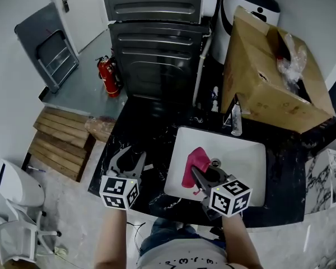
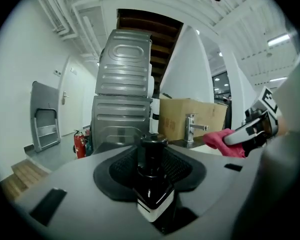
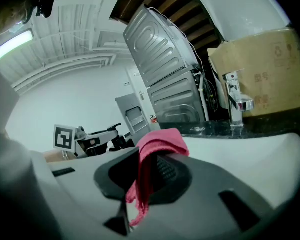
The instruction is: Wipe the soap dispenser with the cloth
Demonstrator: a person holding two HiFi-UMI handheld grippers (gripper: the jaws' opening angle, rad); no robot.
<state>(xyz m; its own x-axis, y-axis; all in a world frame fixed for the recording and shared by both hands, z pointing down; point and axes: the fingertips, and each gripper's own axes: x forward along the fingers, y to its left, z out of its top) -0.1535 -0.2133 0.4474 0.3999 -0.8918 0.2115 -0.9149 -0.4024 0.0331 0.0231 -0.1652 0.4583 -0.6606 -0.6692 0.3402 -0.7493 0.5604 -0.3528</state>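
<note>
The left gripper (image 1: 129, 159) has its jaws partly closed around a dark soap dispenser (image 2: 151, 159). From the left gripper view, the bottle stands upright between the two pads, its round pump cap on top and a pale band low on the body. The pads look pressed against its sides. From above, the bottle is hard to pick out, being dark against the black counter (image 1: 151, 130). That gripper sits over the counter just left of the sink (image 1: 243, 158).

The right gripper (image 1: 200, 174) is over the white sink with its jaws clamped on a pink cloth (image 1: 191, 164). The cloth is bunched over the tips of the jaws, and a frayed end hangs down between them. The cloth and the dispenser are apart, one gripper on each side of the sink's left edge.

A chrome tap (image 1: 236, 119) stands at the far rim of the sink. A big cardboard box (image 1: 269, 83) rests on the counter behind it, its top open. Beyond the counter is a tall grey metal machine (image 1: 157, 49). A red fire extinguisher (image 1: 107, 74) stands on the floor beside it, and a wooden pallet (image 1: 59, 144) lies further left.
</note>
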